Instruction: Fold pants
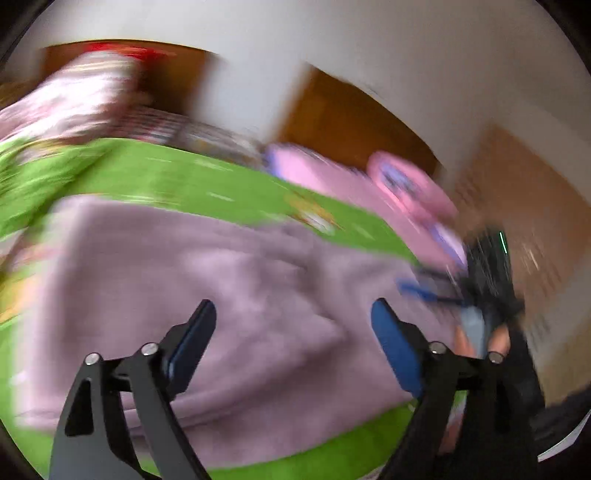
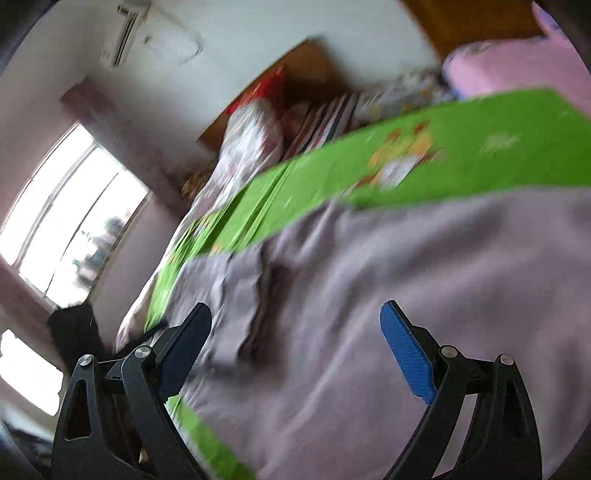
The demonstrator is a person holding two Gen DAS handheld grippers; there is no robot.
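We record one pair of mauve fleece pants (image 1: 229, 295) lying spread on a green printed bed sheet (image 1: 192, 177), with a pink pillow (image 1: 406, 184) well beyond them — the sheet's cartoon print is too blurred for any writing to be read. Left gripper (image 1: 293, 332): jaws wide apart over the fabric, nothing between the pads. Right gripper (image 2: 295, 332): jaws likewise wide apart above the pants, gripping nothing; a window (image 2: 62, 206) and a wall air conditioner (image 2: 125, 33) show behind.
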